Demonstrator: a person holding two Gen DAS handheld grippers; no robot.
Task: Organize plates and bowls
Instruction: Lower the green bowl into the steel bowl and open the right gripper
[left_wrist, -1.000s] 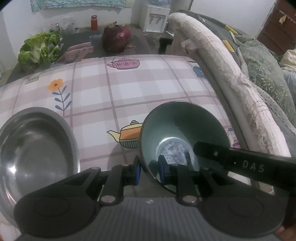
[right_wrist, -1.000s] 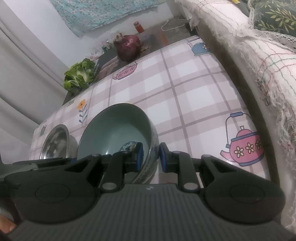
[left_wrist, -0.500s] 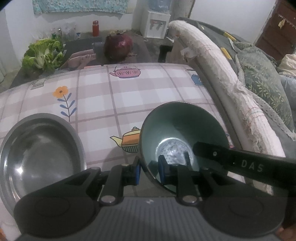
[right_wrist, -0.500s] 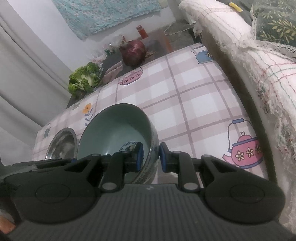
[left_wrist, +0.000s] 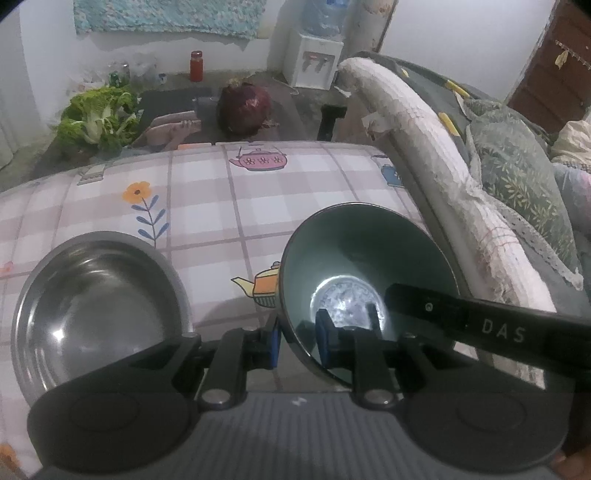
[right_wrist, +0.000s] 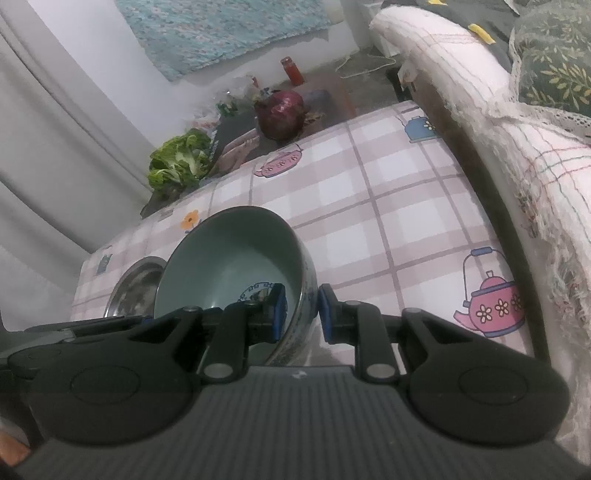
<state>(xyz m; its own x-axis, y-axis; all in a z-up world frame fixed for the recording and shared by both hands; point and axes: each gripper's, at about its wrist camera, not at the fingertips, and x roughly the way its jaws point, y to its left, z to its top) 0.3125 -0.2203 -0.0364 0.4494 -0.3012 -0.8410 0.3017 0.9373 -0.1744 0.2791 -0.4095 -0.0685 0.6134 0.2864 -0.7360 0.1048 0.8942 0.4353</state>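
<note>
The left gripper (left_wrist: 297, 341) pinches the near rim of the green bowl (left_wrist: 365, 258), one blue pad outside the wall and one inside. The right gripper (right_wrist: 300, 308) pinches the rim on the bowl's other side the same way, its fingers (right_wrist: 277, 314) close together around the wall. The bowl is tipped and seems lifted off the checked tablecloth (left_wrist: 240, 206), held between both grippers. The right gripper's dark body crosses the bowl's mouth in the left view.

Just left of the bowl, a shiny steel bowl (left_wrist: 92, 306) sits flat on the cloth, not touching it. Beyond both bowls the cloth lies bare up to its far edge. A padded sofa arm (left_wrist: 424, 147) runs along the right side. Farther off lie leafy greens (left_wrist: 96, 120) and a purple cabbage (left_wrist: 243, 107).
</note>
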